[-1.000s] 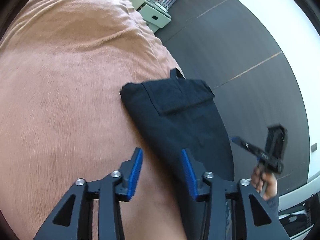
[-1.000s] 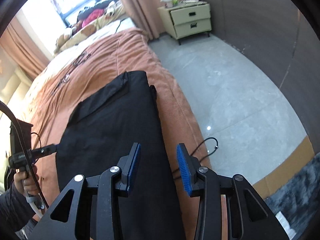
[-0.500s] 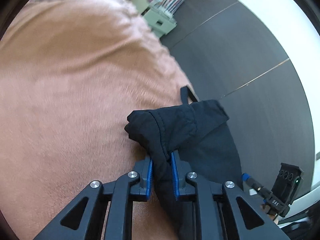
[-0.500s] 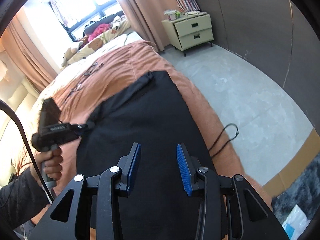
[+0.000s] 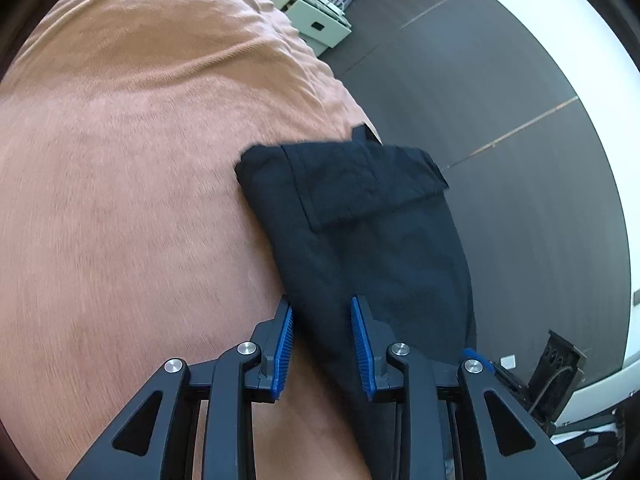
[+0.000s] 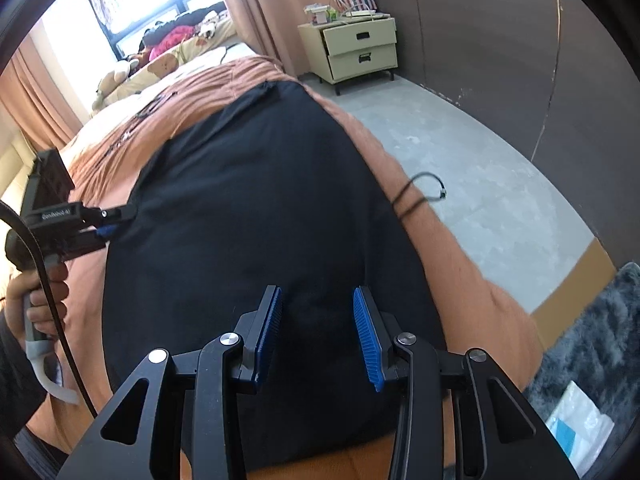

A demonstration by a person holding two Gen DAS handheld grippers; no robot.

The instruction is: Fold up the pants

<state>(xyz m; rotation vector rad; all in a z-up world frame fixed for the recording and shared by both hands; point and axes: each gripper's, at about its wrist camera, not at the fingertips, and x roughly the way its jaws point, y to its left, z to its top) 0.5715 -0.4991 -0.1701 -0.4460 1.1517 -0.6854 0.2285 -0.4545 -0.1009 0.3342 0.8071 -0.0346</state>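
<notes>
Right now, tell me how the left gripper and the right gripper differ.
The left gripper straddles the side edge of the black pants, over both blanket and cloth; the right gripper hangs wholly over pants. The left's jaws have just been opening; the right's haven't changed. Both stand open, holding nothing, with blue pads.

Daylight from window (image 6: pixel 160 4), blown out; fisheye edges bent, dark corners; slight blur.

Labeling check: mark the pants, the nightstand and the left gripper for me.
pants (image 5: pixel 360 232), left wrist view, on the flat cloth below the pocket flap.
nightstand (image 6: pixel 362 50), right wrist view, on the drawer fronts.
left gripper (image 5: pixel 322 344), left wrist view, midway between its blue pads.
</notes>
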